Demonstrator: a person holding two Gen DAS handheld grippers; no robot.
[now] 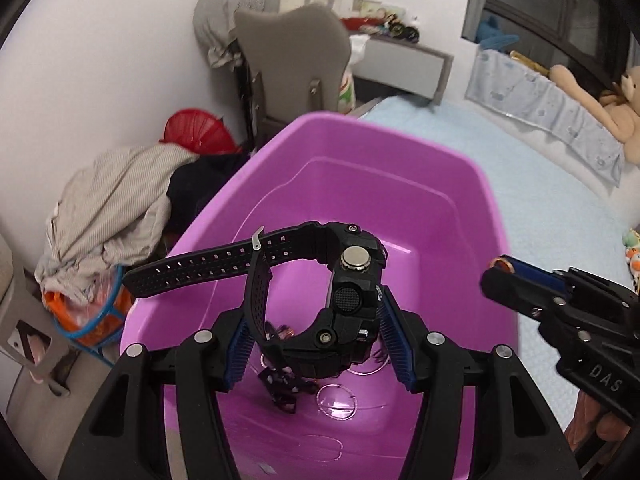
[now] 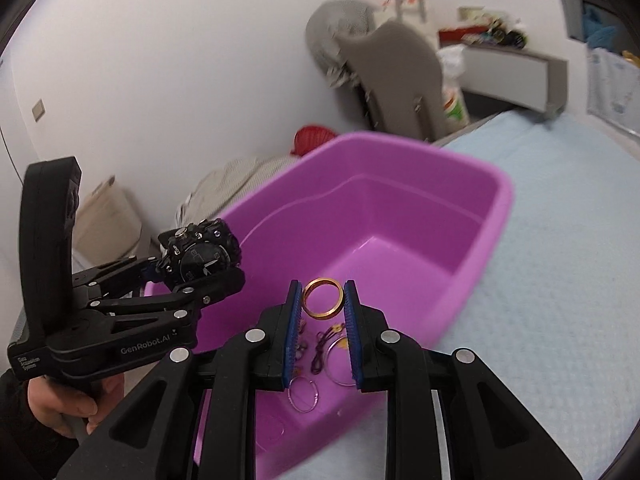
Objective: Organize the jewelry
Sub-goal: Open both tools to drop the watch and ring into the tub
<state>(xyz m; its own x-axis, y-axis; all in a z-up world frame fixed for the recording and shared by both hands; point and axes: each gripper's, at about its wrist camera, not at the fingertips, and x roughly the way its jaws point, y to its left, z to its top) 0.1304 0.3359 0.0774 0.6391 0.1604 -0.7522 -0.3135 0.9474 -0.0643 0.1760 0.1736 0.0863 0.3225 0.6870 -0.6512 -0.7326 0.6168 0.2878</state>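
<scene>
Here, the left gripper [image 1: 316,328] is clamped on a black watch [image 1: 340,300] and the right gripper [image 2: 322,300] on a gold ring [image 2: 322,298], both above the purple tub [image 2: 472,248]. The tub sits on a pale blue bedspread [image 2: 560,280]; beyond stand a grey chair [image 1: 296,56] and a white wall [image 1: 120,40].

Gold ring [image 2: 322,297] between right tool [image 2: 322,300] pads

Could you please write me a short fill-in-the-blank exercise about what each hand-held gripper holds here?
1. The left hand-held gripper is shut on a black ____.
2. The right hand-held gripper is shut on a gold ____.
3. Both items are held above a ____ plastic tub.
4. The tub sits on a light blue ____.

Missing words: wristwatch; ring; purple; bedspread.
</scene>
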